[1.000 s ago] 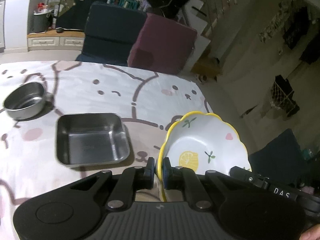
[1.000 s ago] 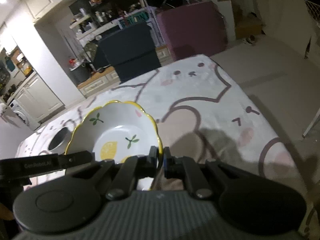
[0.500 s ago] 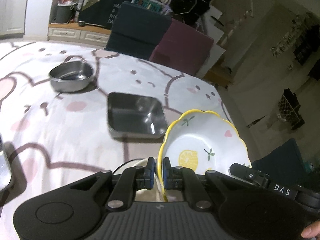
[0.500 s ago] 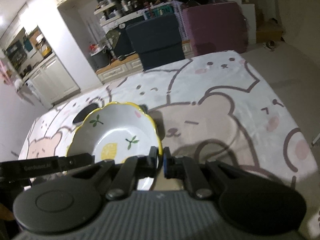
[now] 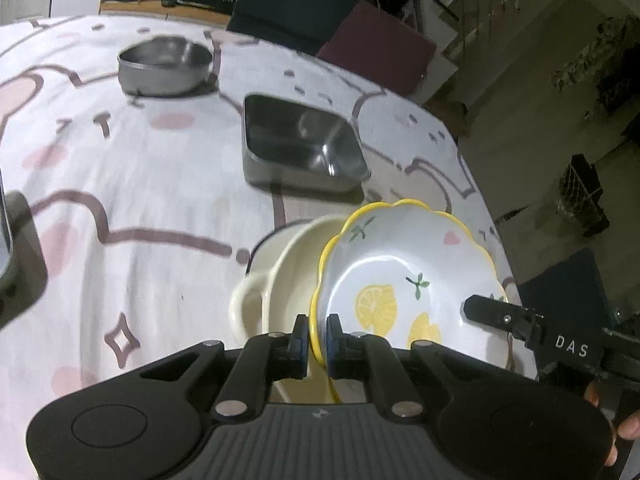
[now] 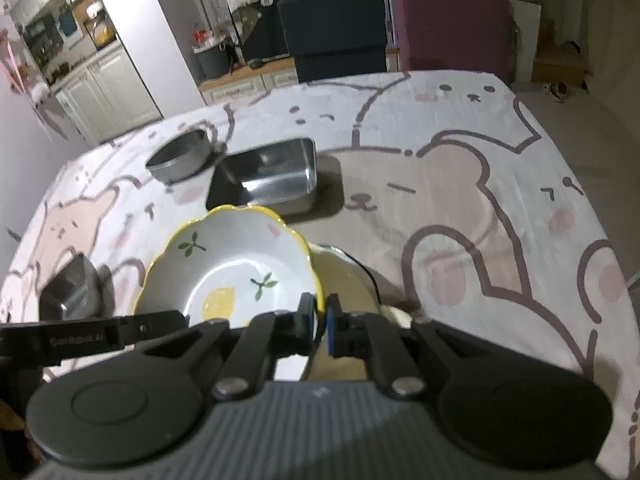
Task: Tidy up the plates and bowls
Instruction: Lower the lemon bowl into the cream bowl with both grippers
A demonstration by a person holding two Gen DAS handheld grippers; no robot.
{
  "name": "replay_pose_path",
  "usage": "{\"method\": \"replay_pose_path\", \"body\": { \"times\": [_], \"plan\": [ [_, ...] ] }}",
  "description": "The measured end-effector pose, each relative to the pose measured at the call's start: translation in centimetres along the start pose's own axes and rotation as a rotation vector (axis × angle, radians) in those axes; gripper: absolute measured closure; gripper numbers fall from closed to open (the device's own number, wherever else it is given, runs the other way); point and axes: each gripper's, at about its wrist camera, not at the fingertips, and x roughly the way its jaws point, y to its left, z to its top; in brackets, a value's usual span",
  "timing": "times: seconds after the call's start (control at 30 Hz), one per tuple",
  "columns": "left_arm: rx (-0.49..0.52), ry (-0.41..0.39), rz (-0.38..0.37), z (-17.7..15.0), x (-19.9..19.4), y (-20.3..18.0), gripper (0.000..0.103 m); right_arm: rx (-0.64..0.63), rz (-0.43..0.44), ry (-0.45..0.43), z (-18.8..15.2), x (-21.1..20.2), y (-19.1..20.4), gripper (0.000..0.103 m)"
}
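Yellow-rimmed ceramic, printed with lemons, identifies the lemon bowl (image 5: 404, 276) as the item in hand. The left gripper (image 5: 318, 334) is clamped on its near-left rim, and the right gripper (image 6: 318, 318) is clamped on the opposite rim, so both hold the bowl between them. The bowl hangs tilted just above a cream handled dish (image 5: 280, 280) that rests on the bear-print tablecloth (image 5: 132, 184).

Current step, as judged: nesting the lemon bowl into the cream dish. The next move calls for levelling the bowl, centring it over the dish, lowering it until it seats, then parting both sets of jaws together.

A square steel tray (image 5: 300, 148) and a round steel bowl (image 5: 166, 66) stand farther back, well apart from the stack and not yet sorted.
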Motion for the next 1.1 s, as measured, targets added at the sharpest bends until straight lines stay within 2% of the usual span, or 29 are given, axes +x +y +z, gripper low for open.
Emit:
{"method": "replay_pose_path", "body": {
  "times": [0.5,0.8,1.1],
  "plan": [
    [0.054,0.063,0.021,-0.5,2.5,-0.6,0.093,-0.025,-0.054,0.103,-1.2,1.5,-0.1,0.095],
    [0.087,0.066,0.027,-0.4,3.4,-1.3,0.091,-0.022,-0.073,0.109,-1.3,1.5,-0.5,0.095],
    [0.182,0.063,0.068,-0.6,3.7,-2.3,0.088,-0.063,-0.099,0.095,-1.3,1.4,-0.1,0.096]
  ]
}}
